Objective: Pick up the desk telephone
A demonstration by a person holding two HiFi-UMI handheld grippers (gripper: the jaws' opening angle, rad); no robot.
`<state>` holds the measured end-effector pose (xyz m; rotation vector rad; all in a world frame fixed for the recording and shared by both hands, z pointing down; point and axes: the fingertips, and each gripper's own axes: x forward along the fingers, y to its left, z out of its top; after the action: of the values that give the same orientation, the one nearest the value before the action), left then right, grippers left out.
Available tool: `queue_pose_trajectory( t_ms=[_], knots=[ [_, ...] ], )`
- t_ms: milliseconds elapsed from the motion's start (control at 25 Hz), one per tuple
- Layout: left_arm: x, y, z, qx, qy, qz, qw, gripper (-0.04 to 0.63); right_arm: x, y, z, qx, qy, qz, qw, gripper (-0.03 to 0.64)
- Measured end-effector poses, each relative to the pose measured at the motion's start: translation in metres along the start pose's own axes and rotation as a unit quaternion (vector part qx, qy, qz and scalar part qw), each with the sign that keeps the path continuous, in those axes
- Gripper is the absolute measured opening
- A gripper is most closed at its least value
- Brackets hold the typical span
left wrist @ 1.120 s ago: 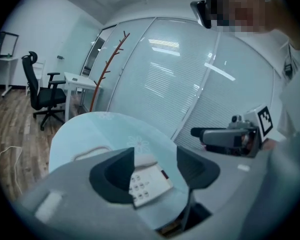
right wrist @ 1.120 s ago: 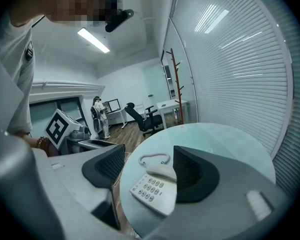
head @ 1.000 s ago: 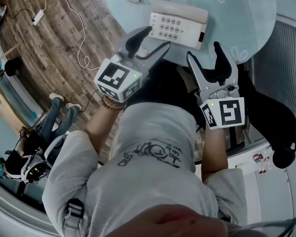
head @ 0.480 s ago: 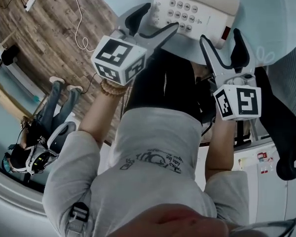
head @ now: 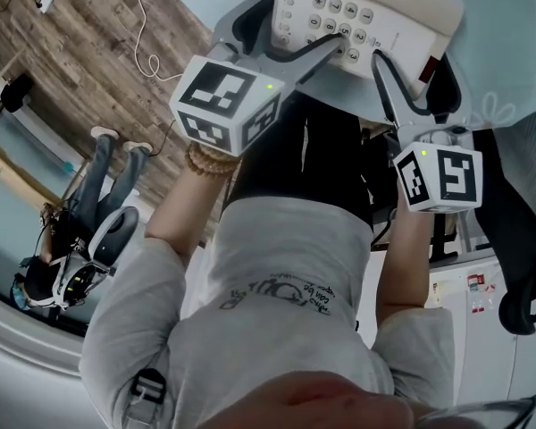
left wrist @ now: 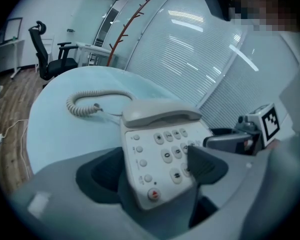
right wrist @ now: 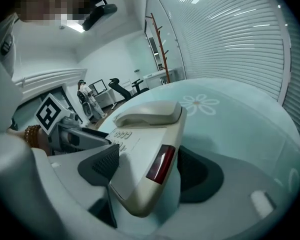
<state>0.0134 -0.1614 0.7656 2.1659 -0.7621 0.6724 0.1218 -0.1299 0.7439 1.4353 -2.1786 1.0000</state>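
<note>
A cream desk telephone (head: 366,16) sits on the round pale-blue table (head: 496,25), its handset (left wrist: 160,115) resting in the cradle. My left gripper (head: 295,34) straddles the phone's near left corner. One pad lies beside the left side and the other over the keypad (left wrist: 170,154). Its jaws are opening and the pads do not press. My right gripper (head: 413,70) straddles the near right corner by the red window (right wrist: 160,164). Those jaws are closing slightly, with gaps still showing at both pads. The coiled cord (left wrist: 90,101) trails off behind the phone.
The table's near edge lies just under both grippers. A black office chair (left wrist: 47,59) and a red coat rack (left wrist: 125,34) stand beyond the table, before a glass wall with blinds. White cables run over the wooden floor (head: 98,43), where another person (head: 62,257) sits.
Both grippers have come down and forward from short of the phone, so the phone's near corners are now between their jaws. Both pairs of jaws stand wider than before.
</note>
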Motion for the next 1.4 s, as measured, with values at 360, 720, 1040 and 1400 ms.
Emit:
queue_pose_trajectory(
  t_ms=[360, 720, 1040, 1400],
  knots=[
    [-0.002, -0.003, 0.002, 0.005, -0.010, 0.012, 0.9999, 0.400, 0.003, 0.000, -0.001, 0.036, 0.007, -0.011, 0.999, 0.351],
    [-0.075, -0.059, 0.060, 0.054, -0.045, 0.013, 0.9975, 0.402, -0.071, 0.042, 0.059, 0.037, -0.035, -0.032, 0.998, 0.353],
    [-0.166, -0.115, 0.143, 0.084, -0.098, 0.022, 0.9914, 0.402, -0.148, 0.095, 0.157, 0.002, -0.098, -0.032, 0.995, 0.353],
    [-0.260, -0.175, 0.211, 0.115, -0.154, 0.029, 0.9810, 0.402, -0.231, 0.152, 0.239, -0.030, -0.146, -0.030, 0.988, 0.354]
  ],
)
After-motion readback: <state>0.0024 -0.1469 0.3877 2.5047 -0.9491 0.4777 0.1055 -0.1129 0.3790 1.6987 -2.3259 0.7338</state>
